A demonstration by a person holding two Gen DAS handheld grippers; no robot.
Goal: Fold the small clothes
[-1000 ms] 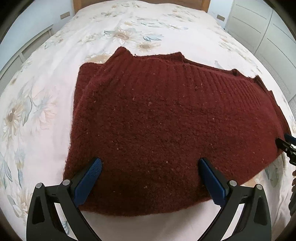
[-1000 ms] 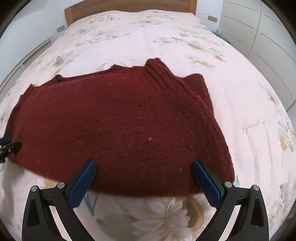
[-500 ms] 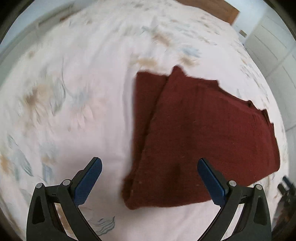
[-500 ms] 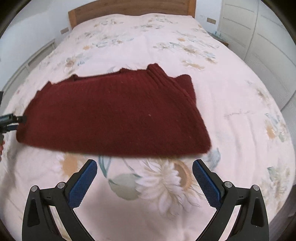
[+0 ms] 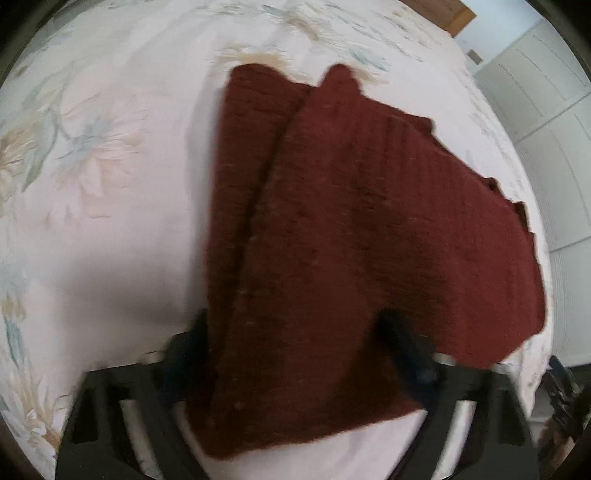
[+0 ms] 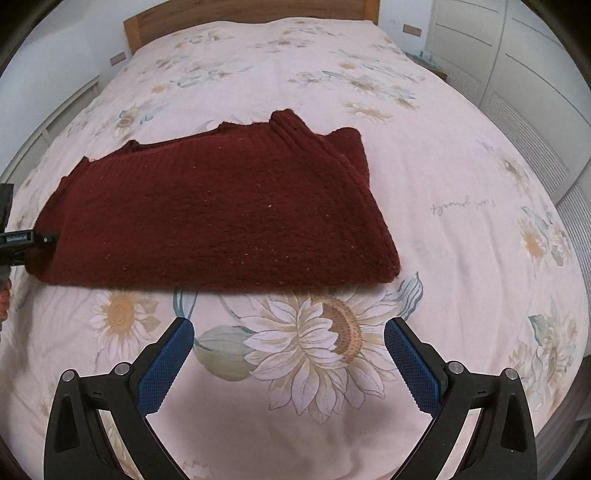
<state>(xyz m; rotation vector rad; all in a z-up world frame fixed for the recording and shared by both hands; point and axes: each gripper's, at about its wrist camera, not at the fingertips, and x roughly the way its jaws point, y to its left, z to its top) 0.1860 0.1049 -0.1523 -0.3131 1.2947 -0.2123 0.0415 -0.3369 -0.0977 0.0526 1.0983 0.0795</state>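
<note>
A dark red knitted sweater [image 6: 221,214] lies folded on the flowered bedspread [image 6: 461,229]. In the left wrist view the sweater [image 5: 369,229] fills the middle, and its near corner lies between the spread fingers of my left gripper [image 5: 295,354], which is open; the picture is blurred. In the right wrist view my right gripper [image 6: 288,362] is open and empty, held back from the sweater's near edge over a printed sunflower. The left gripper [image 6: 22,240] shows at the sweater's left end.
A wooden headboard [image 6: 251,11] stands at the far end of the bed. White wardrobe doors [image 6: 517,55] run along the right side. A white wall and low panelling [image 6: 44,122] are on the left.
The left gripper swung out to the sweater's left side, then moved in so the sweater's corner lies between its fingers. The right gripper drew back from the sweater's near edge.
</note>
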